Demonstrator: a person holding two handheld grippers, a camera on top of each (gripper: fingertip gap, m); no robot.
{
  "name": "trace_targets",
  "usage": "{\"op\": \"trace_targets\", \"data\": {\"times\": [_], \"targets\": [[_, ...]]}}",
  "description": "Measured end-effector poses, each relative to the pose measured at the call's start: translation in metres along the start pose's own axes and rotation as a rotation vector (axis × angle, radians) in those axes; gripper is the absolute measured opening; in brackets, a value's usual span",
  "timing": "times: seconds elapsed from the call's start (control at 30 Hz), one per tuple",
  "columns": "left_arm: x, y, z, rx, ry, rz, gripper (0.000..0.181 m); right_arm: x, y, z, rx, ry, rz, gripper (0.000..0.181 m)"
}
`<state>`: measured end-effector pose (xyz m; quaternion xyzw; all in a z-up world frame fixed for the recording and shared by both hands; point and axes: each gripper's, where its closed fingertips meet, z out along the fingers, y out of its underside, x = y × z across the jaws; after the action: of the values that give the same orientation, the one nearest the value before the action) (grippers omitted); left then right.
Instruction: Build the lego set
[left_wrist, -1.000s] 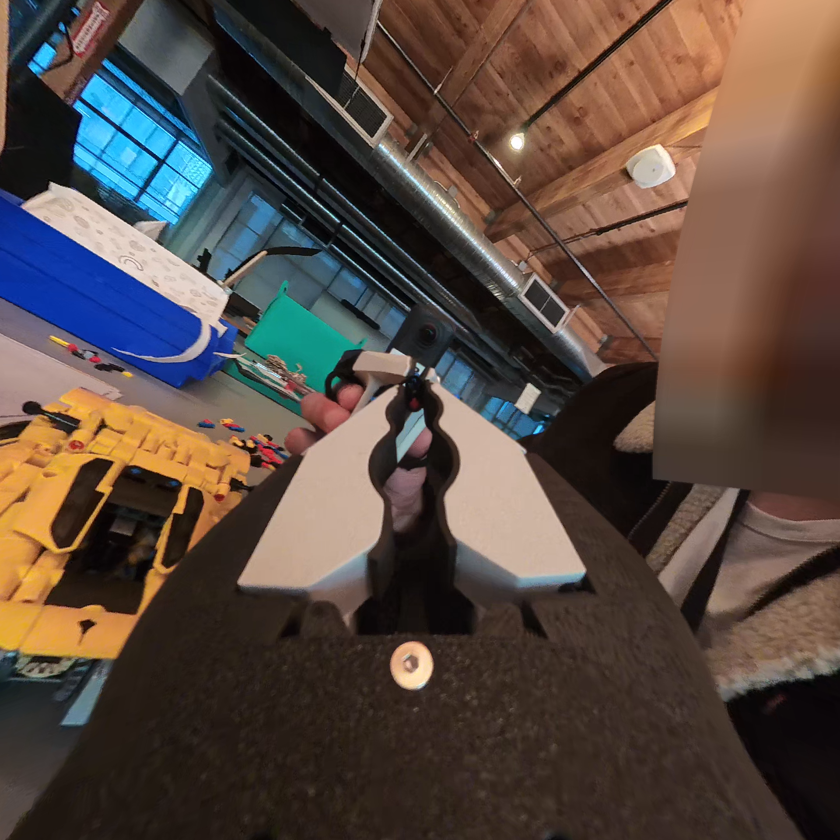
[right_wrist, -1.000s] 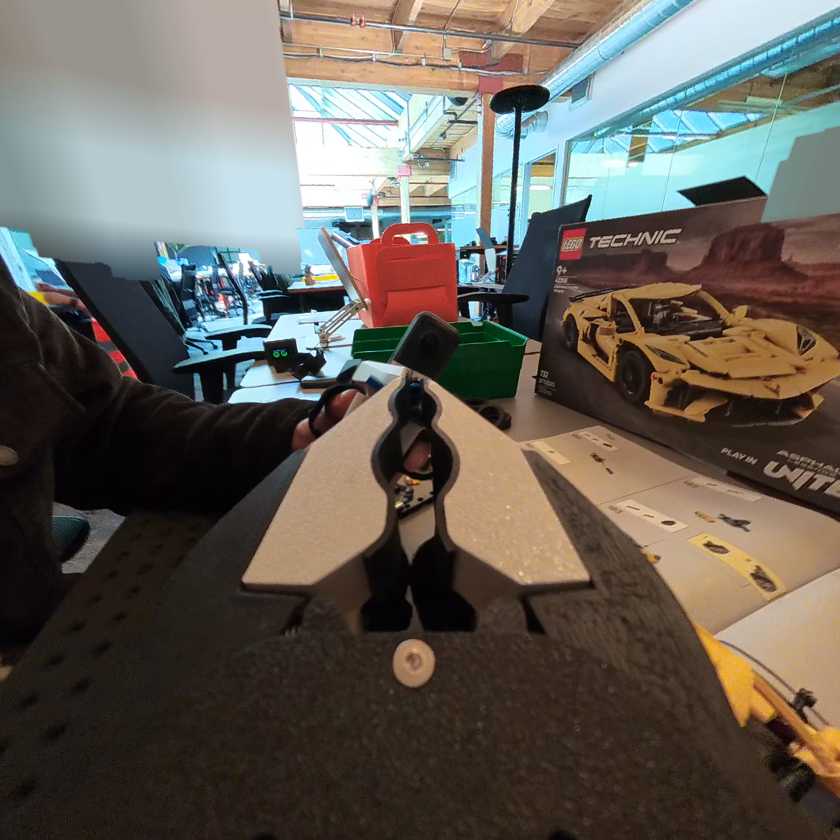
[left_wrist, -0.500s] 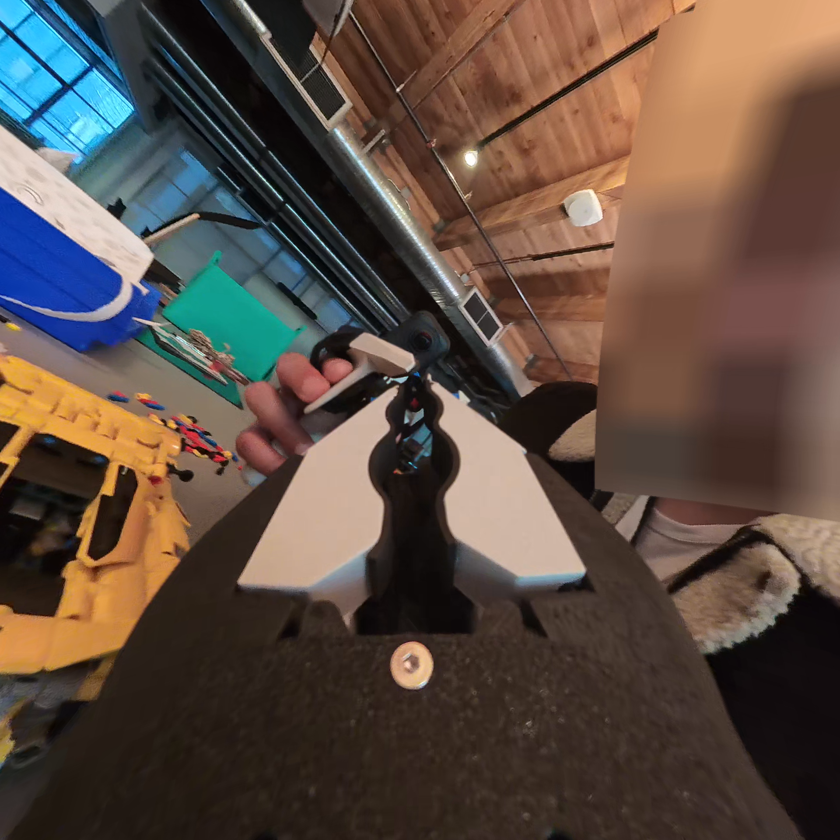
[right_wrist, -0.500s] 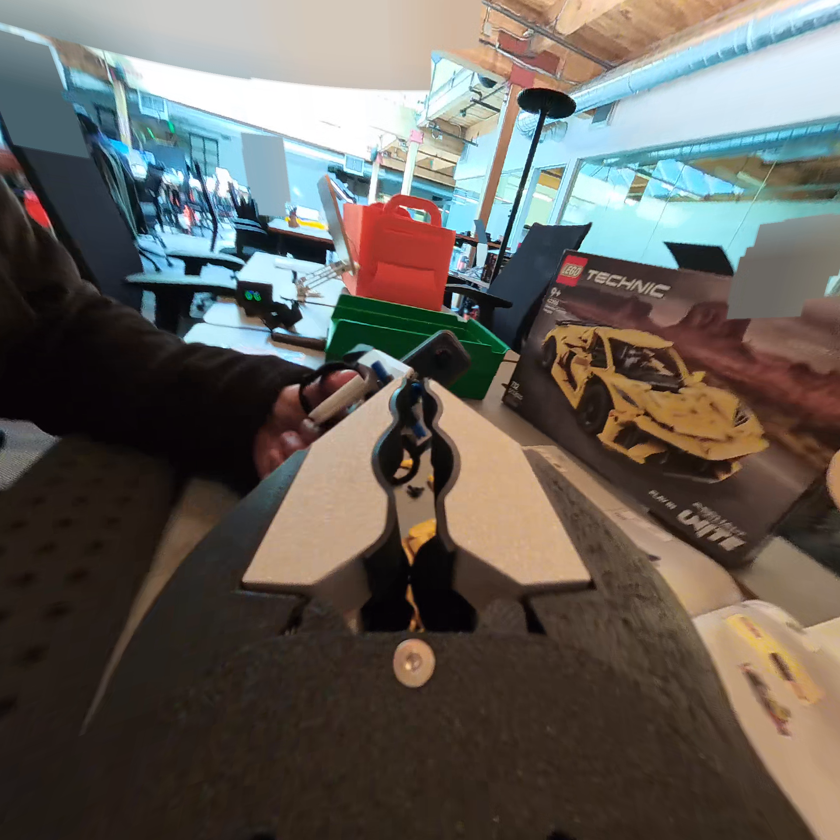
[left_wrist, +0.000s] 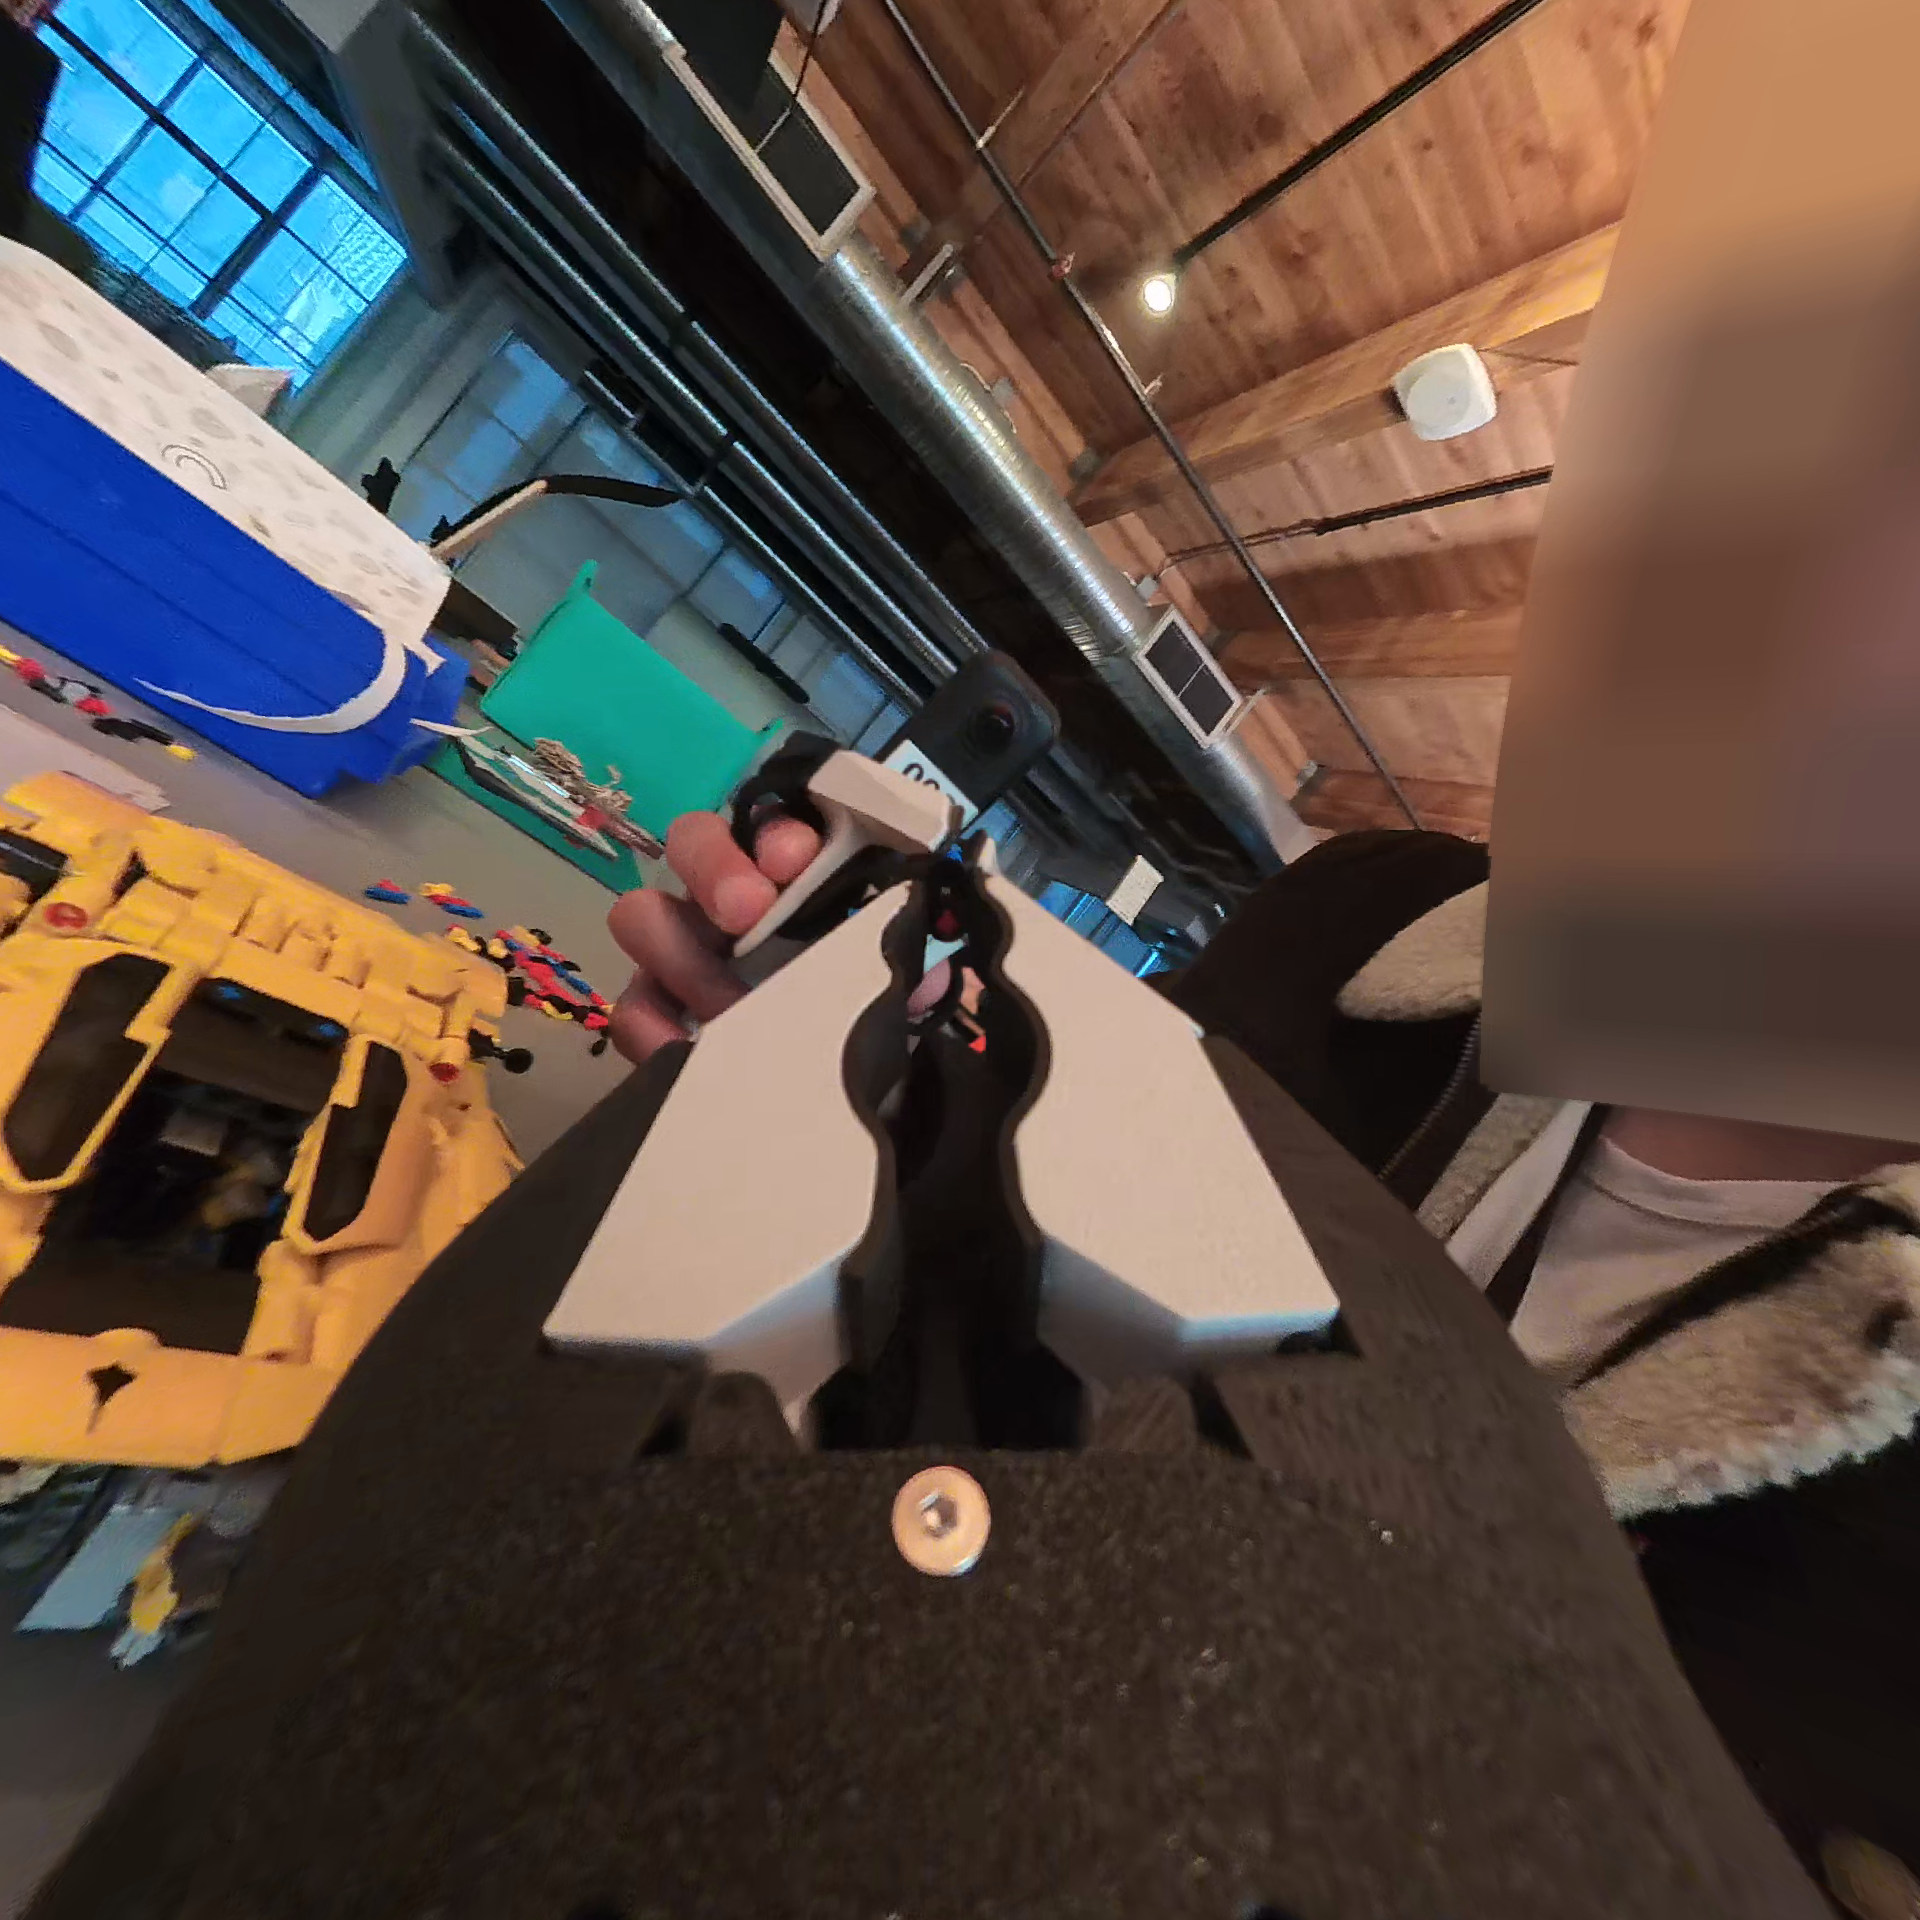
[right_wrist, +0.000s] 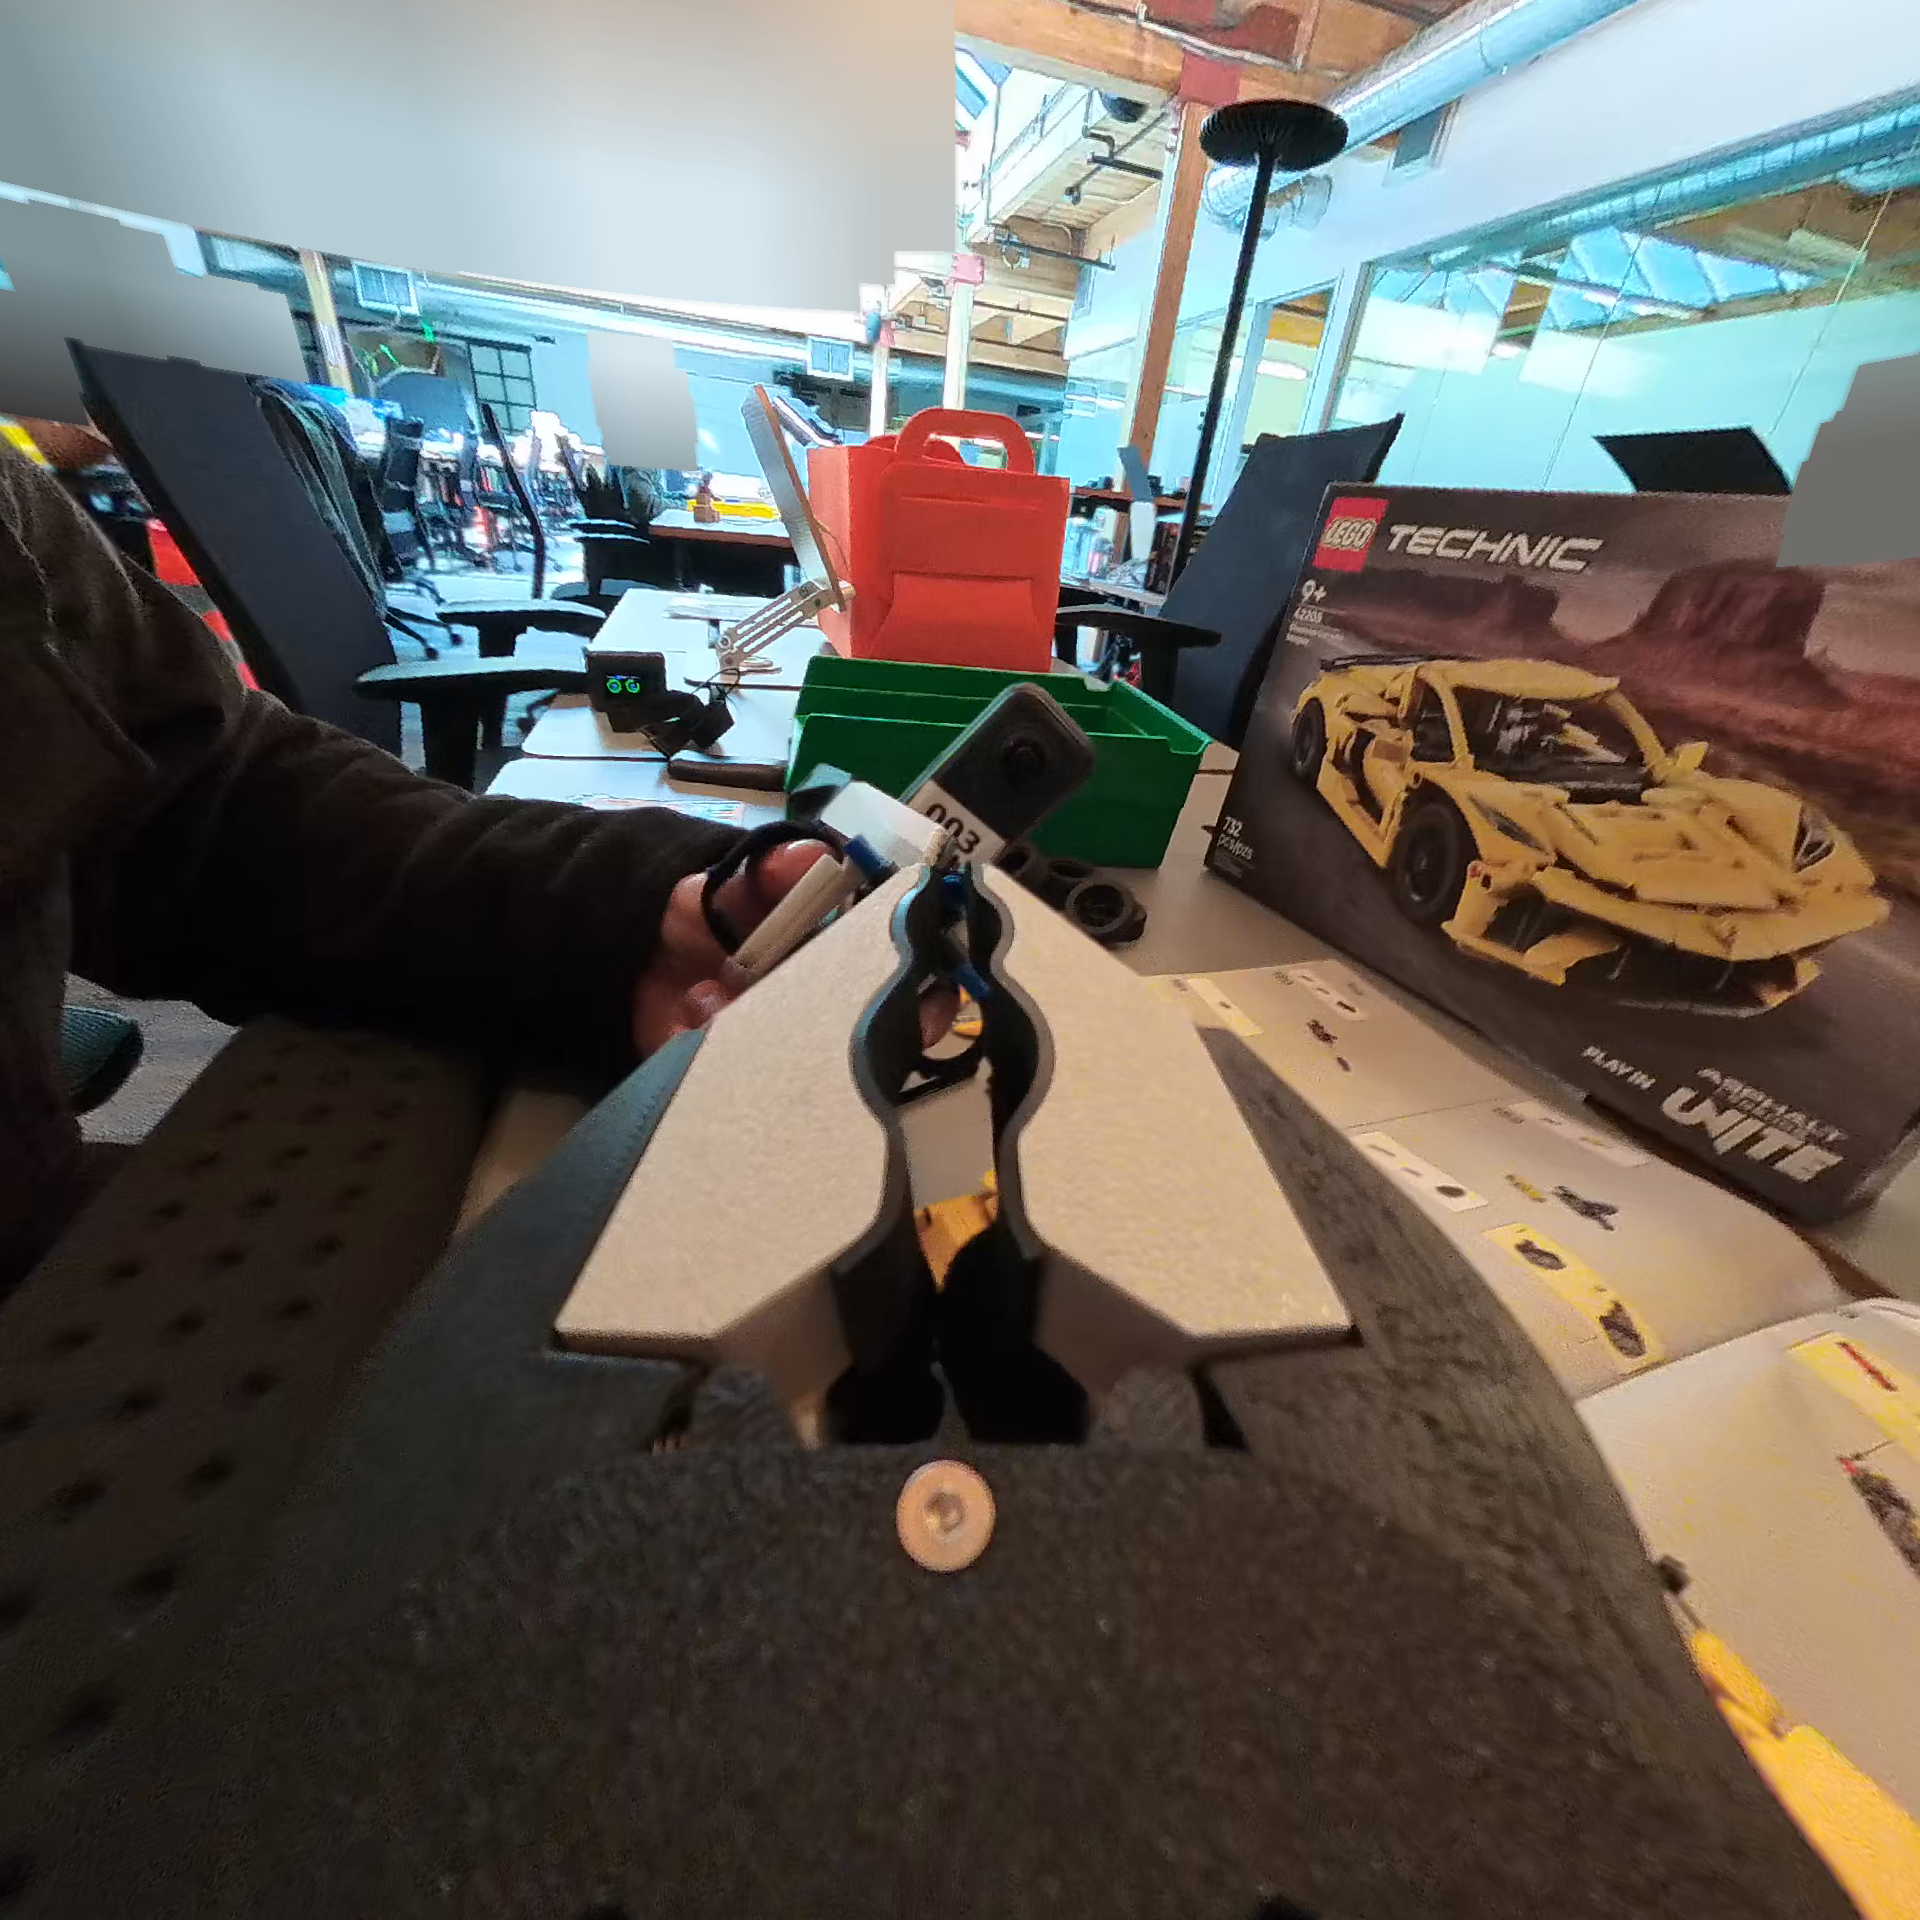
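Both grippers now meet tip to tip at frame centre — the left gripper (left_wrist: 948, 914) nearly closed on a small black-and-red piece (left_wrist: 943, 923), the right gripper (right_wrist: 951, 914) likewise on a blue-pinned piece (right_wrist: 961, 940) — having swung back since a half-second ago, so the yellow car (left_wrist: 208, 1101) sits lower left, unjoined.

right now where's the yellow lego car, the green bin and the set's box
yellow lego car (left_wrist: 208, 1122): left wrist view, on its yellow bodywork between the dark openings
green bin (right_wrist: 1132, 790): right wrist view, on its front wall near the right corner
set's box (right_wrist: 1621, 831): right wrist view, on the printed front face
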<state>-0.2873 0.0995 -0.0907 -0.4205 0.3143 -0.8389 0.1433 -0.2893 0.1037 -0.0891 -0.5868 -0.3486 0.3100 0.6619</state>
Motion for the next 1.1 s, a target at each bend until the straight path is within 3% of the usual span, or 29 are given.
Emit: {"op": "trace_targets", "data": {"times": [0.67, 0.87, 1.1], "targets": [[-0.006, -0.002, 0.000, -0.035, -0.108, 0.181, 0.006, 0.007, 0.009, -0.001, -0.055, -0.042, 0.277, 0.003], [-0.013, 0.004, -0.002, -0.124, -0.208, 0.305, 0.007, 0.007, 0.015, -0.003, -0.151, 0.030, 0.127, 0.002], [-0.020, 0.016, -0.005, -0.251, -0.277, 0.425, 0.007, 0.003, 0.025, -0.006, -0.223, -0.004, 0.106, 0.002]]}}
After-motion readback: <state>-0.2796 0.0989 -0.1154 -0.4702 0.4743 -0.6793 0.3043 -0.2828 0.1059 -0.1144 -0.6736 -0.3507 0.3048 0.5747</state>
